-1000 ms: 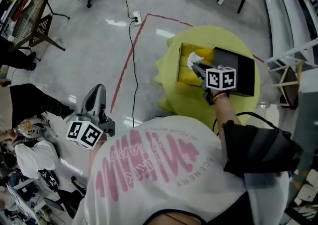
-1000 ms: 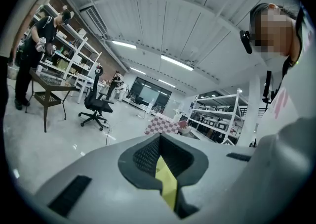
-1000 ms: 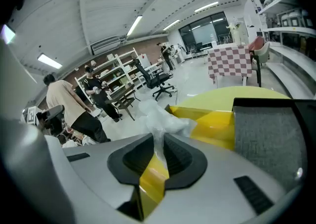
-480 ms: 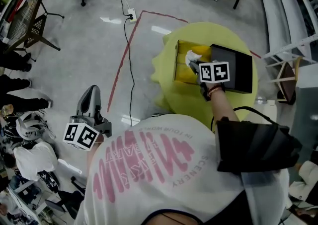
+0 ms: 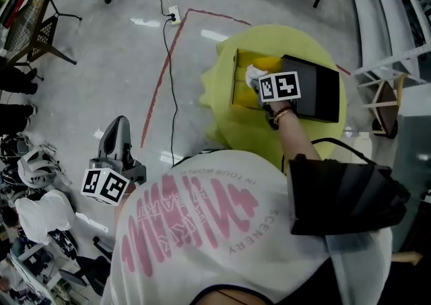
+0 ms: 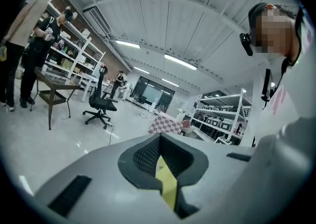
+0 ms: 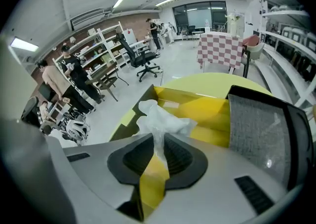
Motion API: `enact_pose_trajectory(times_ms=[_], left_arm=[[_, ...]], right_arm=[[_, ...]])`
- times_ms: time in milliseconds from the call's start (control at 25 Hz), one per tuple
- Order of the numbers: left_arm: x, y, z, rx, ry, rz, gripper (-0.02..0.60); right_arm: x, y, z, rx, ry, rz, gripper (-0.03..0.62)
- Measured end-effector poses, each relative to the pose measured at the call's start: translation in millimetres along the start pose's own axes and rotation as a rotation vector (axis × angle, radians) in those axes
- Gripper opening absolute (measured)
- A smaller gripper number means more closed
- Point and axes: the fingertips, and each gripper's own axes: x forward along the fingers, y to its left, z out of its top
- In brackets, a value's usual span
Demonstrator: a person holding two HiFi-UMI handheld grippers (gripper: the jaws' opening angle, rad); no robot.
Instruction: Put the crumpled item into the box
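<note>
Right gripper [image 7: 156, 145] pinching crumpled item [image 7: 159, 117] by its lower tail, jaws squeezing thin fold

Bulk of white wad sticking out past tips, hanging over box [image 7: 197, 107], above its yellow inside, near one wall

Wad looking like tissue or thin paper; judging it very light, soft, springy, neither slippery nor fragile; any fold serving as hold, gentle squeeze sufficing

Black lid [image 7: 261, 129] lying open beside box

Left gripper [image 6: 161, 163] pressed together, carrying nothing, hanging well away from box
</note>
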Motion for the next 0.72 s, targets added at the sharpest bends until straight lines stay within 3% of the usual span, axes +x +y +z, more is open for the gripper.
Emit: enact_pose_trajectory(times_ms=[720], left_arm=[[-6.4, 1.0, 1.6, -0.005, -0.013, 0.012, 0.007]], right_arm=[[9.6, -6.7, -5.4, 0.075, 0.046, -0.029, 0.064]])
